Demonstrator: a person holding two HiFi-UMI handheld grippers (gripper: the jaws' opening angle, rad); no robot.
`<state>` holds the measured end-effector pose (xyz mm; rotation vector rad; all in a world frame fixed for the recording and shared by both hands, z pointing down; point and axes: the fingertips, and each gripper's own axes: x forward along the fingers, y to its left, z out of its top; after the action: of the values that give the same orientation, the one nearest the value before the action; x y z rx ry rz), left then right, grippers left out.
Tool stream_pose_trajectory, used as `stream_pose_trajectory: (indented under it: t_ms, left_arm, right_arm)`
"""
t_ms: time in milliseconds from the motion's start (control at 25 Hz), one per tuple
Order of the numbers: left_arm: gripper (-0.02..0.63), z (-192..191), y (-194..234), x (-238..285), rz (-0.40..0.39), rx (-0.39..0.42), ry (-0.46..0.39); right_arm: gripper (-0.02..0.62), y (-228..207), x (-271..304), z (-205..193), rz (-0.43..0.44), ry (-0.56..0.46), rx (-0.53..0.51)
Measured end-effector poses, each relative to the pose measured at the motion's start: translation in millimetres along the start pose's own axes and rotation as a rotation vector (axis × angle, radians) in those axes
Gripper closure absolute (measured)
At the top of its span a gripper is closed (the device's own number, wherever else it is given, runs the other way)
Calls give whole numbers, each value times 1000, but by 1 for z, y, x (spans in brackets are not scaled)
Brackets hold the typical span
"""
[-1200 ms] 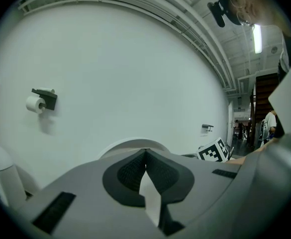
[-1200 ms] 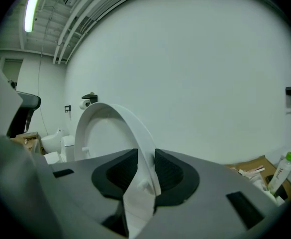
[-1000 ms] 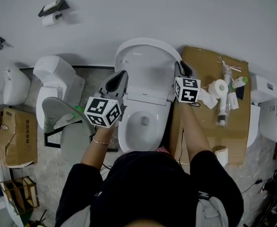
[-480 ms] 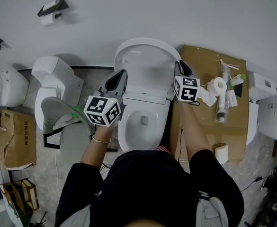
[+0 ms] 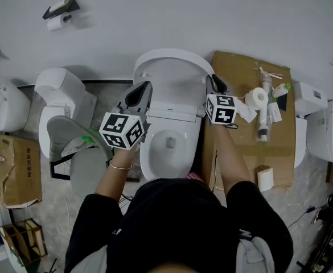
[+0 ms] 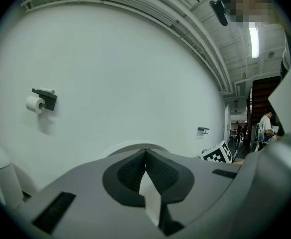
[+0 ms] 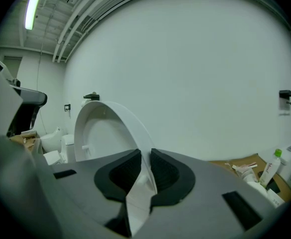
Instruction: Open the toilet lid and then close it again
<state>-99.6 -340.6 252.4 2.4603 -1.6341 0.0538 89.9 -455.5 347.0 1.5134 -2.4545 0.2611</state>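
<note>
White wall (image 5: 212, 16) behind, the upright toilet lid (image 5: 172, 75) sits pinched in the right gripper (image 5: 214, 84), left gripper (image 5: 145, 89) closed beside it.

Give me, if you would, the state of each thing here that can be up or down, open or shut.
toilet lid: raised, standing upright.
toilet seat: down on the bowl.
left gripper: shut, apparently on the toilet lid's left rim.
right gripper: shut on the toilet lid's right rim.
toilet paper roll: hanging on its wall holder.
</note>
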Motion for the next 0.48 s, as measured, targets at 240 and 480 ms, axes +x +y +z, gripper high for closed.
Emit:
stream_pose_trajectory:
  t_ms: [240, 480]
  left_arm:
    - [601, 3, -12, -8, -19, 20, -7]
    - [601, 0, -17, -21, -30, 7, -7]
  right_arm:
    - [523, 6, -17, -5, 3, 4, 14]
    - [523, 14, -33, -11, -3, 5, 15]
